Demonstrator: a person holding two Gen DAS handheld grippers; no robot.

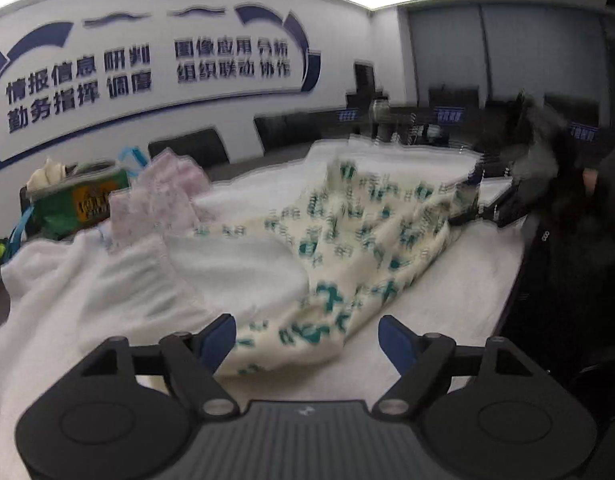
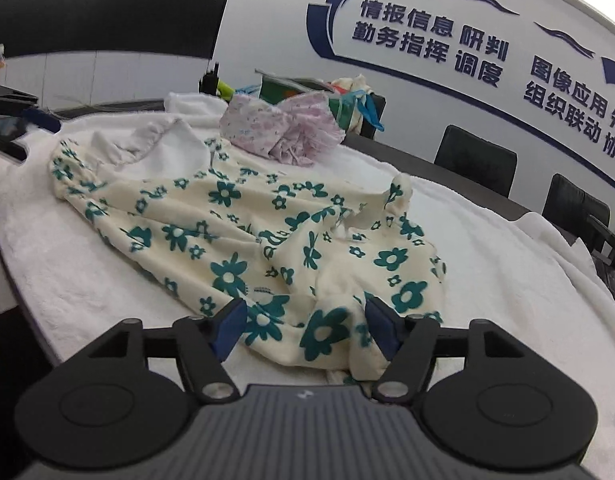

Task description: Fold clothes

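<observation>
A cream garment with teal flowers (image 2: 243, 236) lies crumpled and spread across the white towel-covered table (image 2: 487, 280). In the right wrist view its near end rests between the blue pads of my right gripper (image 2: 305, 330), whose jaws stand wide and do not press on it. The left wrist view is blurred. There the other end of the same garment (image 1: 347, 248) reaches in between the wide-apart pads of my left gripper (image 1: 307, 340), unclamped. A white ruffled garment (image 1: 139, 280) lies to its left. A pink floral garment (image 2: 279, 124) sits bunched at the back.
A green box (image 1: 87, 204) and bags stand behind the pink garment. Black chairs (image 2: 475, 160) line the table's far side under a wall with blue lettering. A person in dark clothing (image 1: 579, 240) stands at the table's right edge in the left wrist view.
</observation>
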